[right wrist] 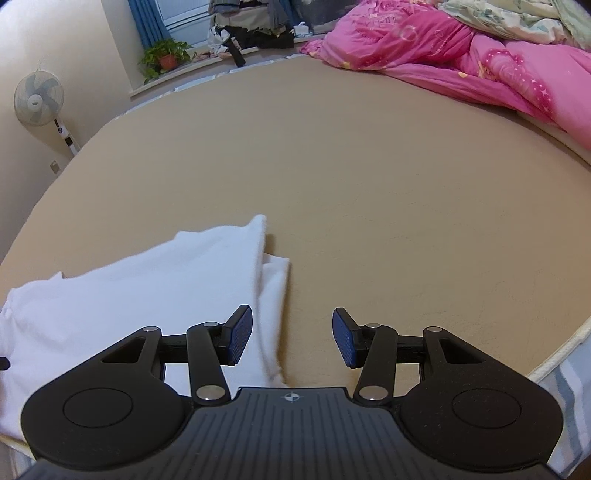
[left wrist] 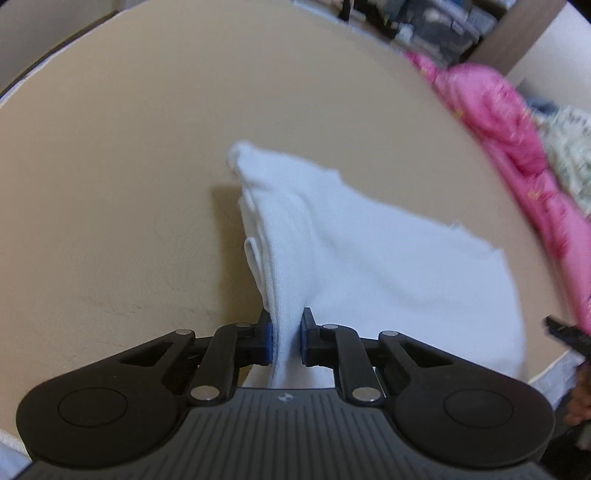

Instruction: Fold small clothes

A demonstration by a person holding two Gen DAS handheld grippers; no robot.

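Observation:
A small white garment (left wrist: pixel 351 243) lies on the tan bed surface (left wrist: pixel 129 166), one edge lifted into a ridge. My left gripper (left wrist: pixel 286 334) is shut on that lifted edge, the cloth pinched between its blue pads. In the right wrist view the same white garment (right wrist: pixel 147 288) spreads at the lower left, its right edge folded over. My right gripper (right wrist: pixel 292 338) stands open just above that edge, the left pad over the cloth and the right pad over bare surface, with nothing gripped. The right gripper's tip (left wrist: pixel 565 332) shows at the far right of the left wrist view.
A pink quilt (right wrist: pixel 461 62) is bunched along the far right of the bed, with a pale patterned blanket (right wrist: pixel 517 18) behind it. A standing fan (right wrist: pixel 37 98), a potted plant (right wrist: pixel 166 55) and piled clothes (right wrist: pixel 255 29) stand beyond the far edge. The bed's near edge (right wrist: pixel 554 365) runs at the lower right.

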